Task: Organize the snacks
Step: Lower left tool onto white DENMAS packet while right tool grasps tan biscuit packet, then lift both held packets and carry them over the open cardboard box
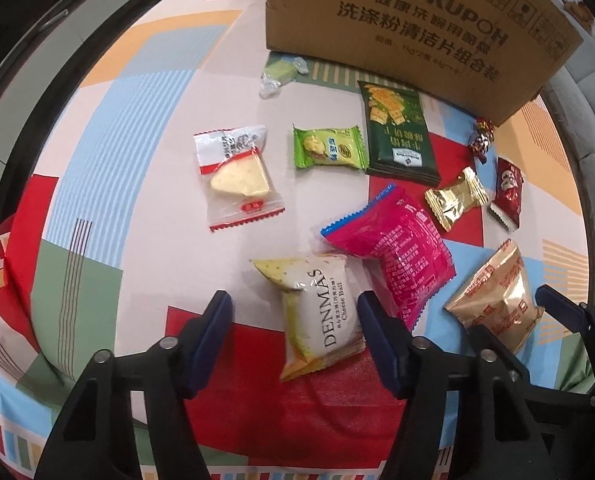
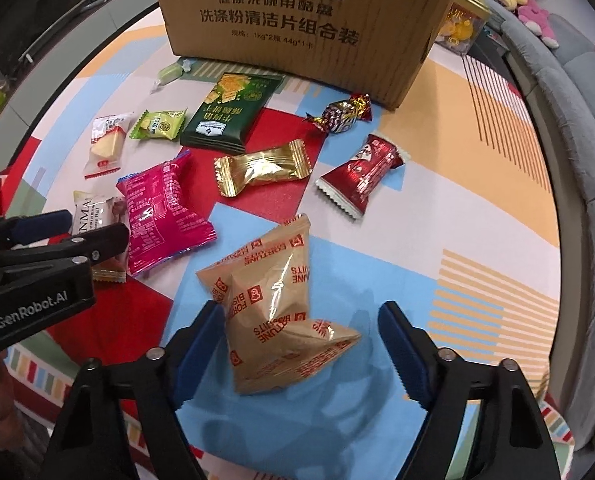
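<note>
The surface is a table under a cloth w/ coloured geometric patches (image 1: 137, 128), red, blue, orange and green; a grey sofa (image 2: 593, 184) curves at 3 o'clock.

Nearest, the left gripper (image 1: 293, 336) has its blue pads apart, one on each side of the white-and-yellow puffed DENMAS cheese ball pouch (image 1: 321, 316), not closed on it. The right gripper (image 2: 301, 344) is also spread wide, around the tan plastic fortune biscuit pouch (image 2: 273, 304); the left pad is touching or almost touching the pouch edge, the right pad is apart from it.

Both pouches look light, air-filled and soft, w/ glossy film that is probably slippery. The biscuits inside are likely fragile, so I judge a gentle squeeze across the puffed middle is better than the thin crimped end, which can slide out.

At 12 o'clock from the cheese pouch lies the pink foil pouch w/ blue crimped edge (image 1: 393, 248). Farther: a gold-wrapped candy (image 2: 263, 168), a red shiny wrapped snack (image 2: 357, 172), a clear packet w/ pale wedge cake (image 1: 237, 176), a small green packet (image 1: 329, 148), a dark green flat cracker bag (image 1: 397, 132), a twisted foil candy (image 2: 343, 114), and a pale green twisted candy (image 1: 279, 74).

Farthest, at 12 o'clock, stands the brown cardboard KUPOH box (image 2: 297, 20), probably where the snacks go.
</note>
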`<act>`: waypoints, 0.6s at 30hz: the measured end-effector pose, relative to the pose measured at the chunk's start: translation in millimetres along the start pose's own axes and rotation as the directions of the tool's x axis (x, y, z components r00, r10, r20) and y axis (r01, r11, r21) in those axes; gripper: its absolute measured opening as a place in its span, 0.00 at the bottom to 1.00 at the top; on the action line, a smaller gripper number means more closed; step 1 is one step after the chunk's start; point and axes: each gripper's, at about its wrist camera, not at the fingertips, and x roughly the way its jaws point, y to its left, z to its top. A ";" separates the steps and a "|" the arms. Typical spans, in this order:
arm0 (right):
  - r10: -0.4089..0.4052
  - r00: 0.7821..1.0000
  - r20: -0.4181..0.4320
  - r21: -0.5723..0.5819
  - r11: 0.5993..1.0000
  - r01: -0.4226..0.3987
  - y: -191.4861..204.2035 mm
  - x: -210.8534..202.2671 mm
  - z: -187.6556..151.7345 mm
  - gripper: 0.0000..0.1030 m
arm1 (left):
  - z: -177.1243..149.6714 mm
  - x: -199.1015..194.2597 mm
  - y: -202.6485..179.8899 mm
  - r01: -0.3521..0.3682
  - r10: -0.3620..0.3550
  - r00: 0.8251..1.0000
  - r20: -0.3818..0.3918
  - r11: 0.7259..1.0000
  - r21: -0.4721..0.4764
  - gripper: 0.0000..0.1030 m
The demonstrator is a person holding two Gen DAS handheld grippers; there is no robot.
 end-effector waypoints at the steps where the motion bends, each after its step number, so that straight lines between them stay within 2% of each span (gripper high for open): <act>1: 0.007 1.000 -0.001 0.002 1.000 -0.007 0.8 0.1 0.1 0.70 | -0.6 0.9 0.1 0.001 -0.001 1.000 0.000 1.000 0.006 0.56; 2: 0.013 1.000 -0.001 0.004 1.000 -0.013 0.4 0.9 -0.2 0.66 | -0.9 0.8 0.5 -0.004 0.004 1.000 0.007 1.000 0.014 0.54; 6: 0.035 0.999 0.007 0.012 0.999 -0.035 -0.6 -0.7 -1.1 0.57 | -1.2 0.0 -0.7 0.002 -0.003 1.000 0.014 0.999 0.033 0.34; 10: 0.048 0.999 0.014 0.018 0.999 -0.048 -1.9 -3.6 -1.8 0.54 | -3.5 -4.7 -3.3 0.003 -0.004 1.000 0.020 0.999 0.049 0.33; 12: 0.054 0.999 0.009 0.026 0.998 -0.054 -2.4 -5.4 -2.5 0.42 | -3.1 -8.4 -5.8 -0.001 0.000 1.000 0.031 0.998 0.060 0.33; 18: 0.067 0.998 0.016 0.048 0.997 -0.068 -6.3 -12.4 -9.7 0.42 | -6.0 -22.0 -7.3 -0.002 0.000 0.999 0.034 0.997 0.072 0.32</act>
